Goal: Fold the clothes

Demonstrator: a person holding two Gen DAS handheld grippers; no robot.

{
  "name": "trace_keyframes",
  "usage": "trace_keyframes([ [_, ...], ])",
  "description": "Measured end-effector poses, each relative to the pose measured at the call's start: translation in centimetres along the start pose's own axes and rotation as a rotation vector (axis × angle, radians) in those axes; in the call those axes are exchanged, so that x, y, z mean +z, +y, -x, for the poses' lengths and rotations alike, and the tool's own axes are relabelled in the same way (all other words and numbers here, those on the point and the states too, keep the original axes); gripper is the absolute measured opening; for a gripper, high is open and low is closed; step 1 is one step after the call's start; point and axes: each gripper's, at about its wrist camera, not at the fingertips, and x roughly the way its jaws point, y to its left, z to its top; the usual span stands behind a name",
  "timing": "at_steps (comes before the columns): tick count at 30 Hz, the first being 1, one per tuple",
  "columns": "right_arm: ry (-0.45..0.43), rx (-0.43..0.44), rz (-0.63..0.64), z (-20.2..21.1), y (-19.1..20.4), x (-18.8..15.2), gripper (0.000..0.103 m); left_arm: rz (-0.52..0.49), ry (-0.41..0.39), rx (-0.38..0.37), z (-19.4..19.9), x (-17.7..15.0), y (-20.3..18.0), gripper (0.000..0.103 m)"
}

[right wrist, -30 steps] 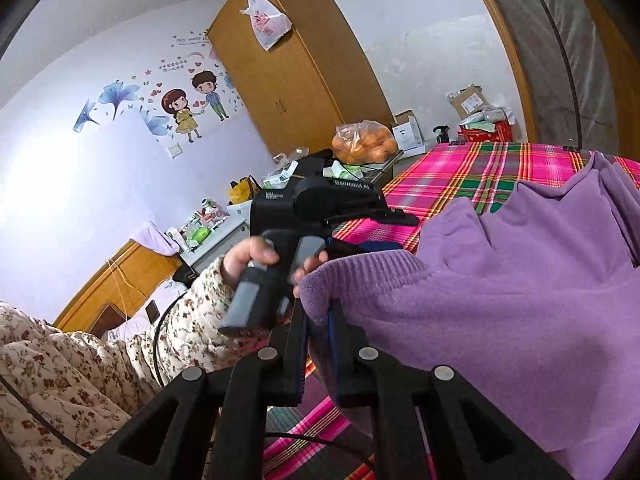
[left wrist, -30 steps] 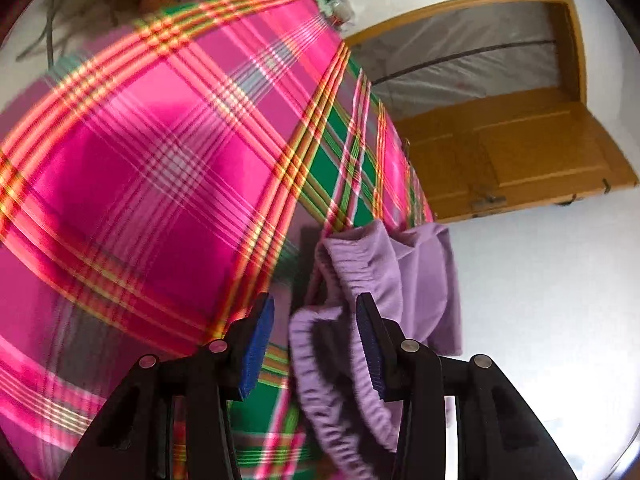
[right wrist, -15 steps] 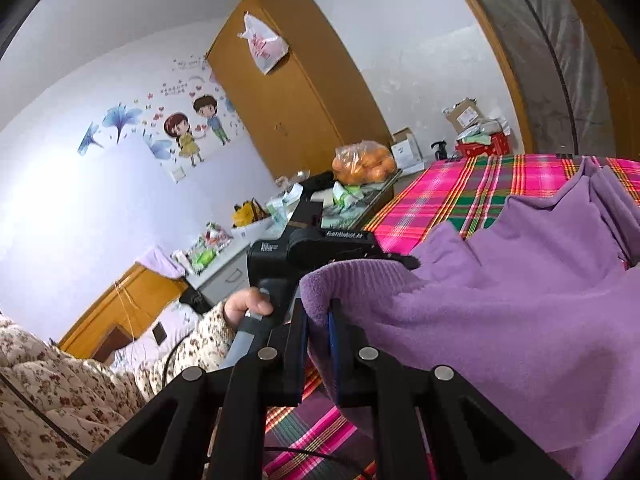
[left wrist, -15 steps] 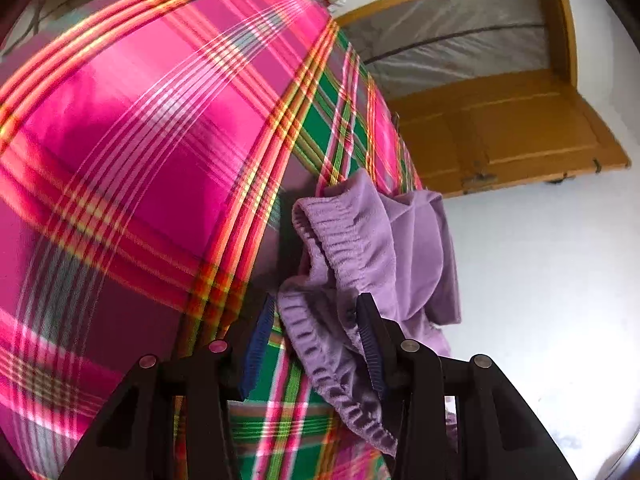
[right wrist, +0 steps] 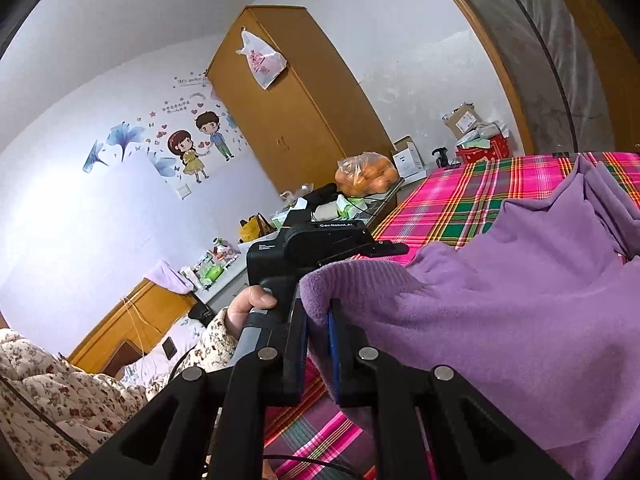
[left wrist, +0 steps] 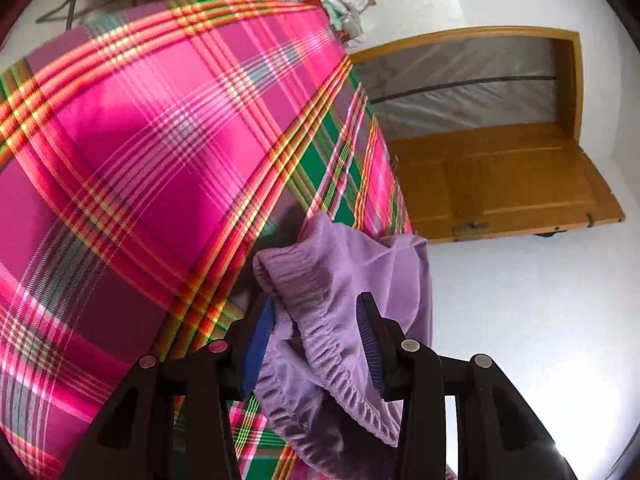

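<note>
Purple garment (left wrist: 348,300), a soft fleece piece with an elastic ribbed hem, hangs bunched above a bed covered by a pink, green and orange plaid sheet (left wrist: 160,160). In the left wrist view the left gripper (left wrist: 316,336) has its blue-padded fingers (left wrist: 256,340) somewhat apart with the gathered hem lying between them; the cloth touches the left pad and drapes down past the right one, but I cannot tell whether the pads truly pinch it. The garment sits near the bed's edge, with the white floor (left wrist: 520,300) beside it and a wooden door (left wrist: 500,184) beyond that edge.

In the right wrist view the right gripper (right wrist: 318,344) has its fingers nearly together, clamped on a thick rolled edge of the garment (right wrist: 500,320), which spreads away to the right over the sheet (right wrist: 460,196). Just behind that edge a hand (right wrist: 250,304) in a floral sleeve (right wrist: 212,340) grips the handle of the other black gripper unit (right wrist: 316,240). Past the bed's far corner stand a wooden wardrobe (right wrist: 296,112) with a plastic bag (right wrist: 262,60) hung on it, a bag of oranges (right wrist: 366,178) on a cluttered desk (right wrist: 224,268), and cartoon wall stickers (right wrist: 192,148) on the white wall.
</note>
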Motion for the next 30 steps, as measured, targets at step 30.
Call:
trace_keyframes([
  [30,-0.056,0.007,-0.028,2.4,-0.9,-0.2,0.010,-0.005,0.030,0.030,-1.2,-3.9,1.5,0.044],
])
